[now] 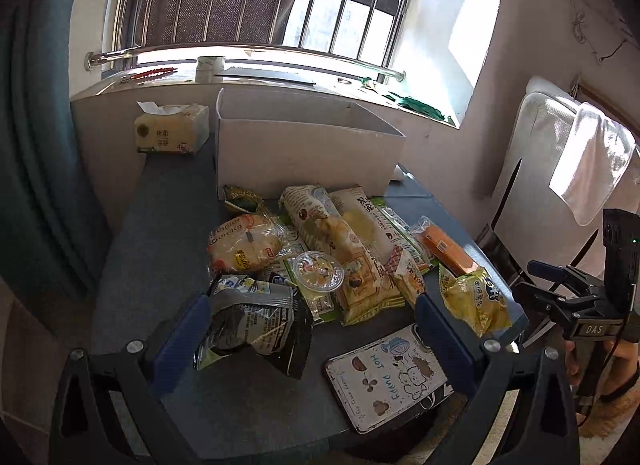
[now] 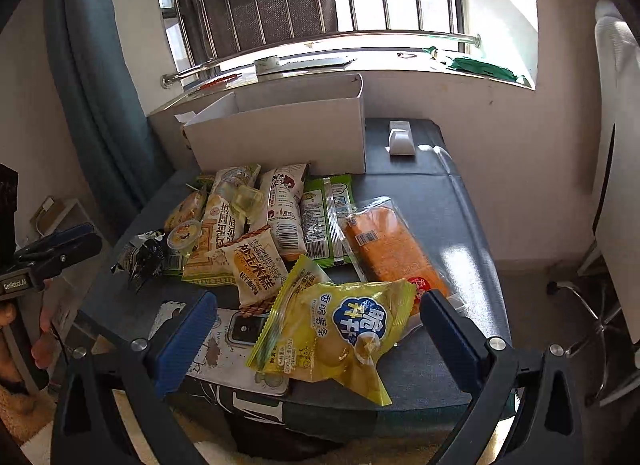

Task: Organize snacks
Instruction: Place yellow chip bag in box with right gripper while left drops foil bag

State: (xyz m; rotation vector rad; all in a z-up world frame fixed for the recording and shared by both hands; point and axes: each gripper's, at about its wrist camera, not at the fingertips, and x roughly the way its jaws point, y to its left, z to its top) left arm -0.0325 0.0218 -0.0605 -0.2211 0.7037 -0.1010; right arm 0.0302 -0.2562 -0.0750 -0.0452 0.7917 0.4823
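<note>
Snacks untouched — left gripper, right gripper: jaws wide apart, holding nothing.

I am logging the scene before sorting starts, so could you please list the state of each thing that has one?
left gripper: jaws open, holding nothing
right gripper: jaws open, holding nothing
white box: open on top, upright
tissue pack: opened, a tissue sticking out
yellow chip bag: sealed, lying flat
phone: lying face down
</note>
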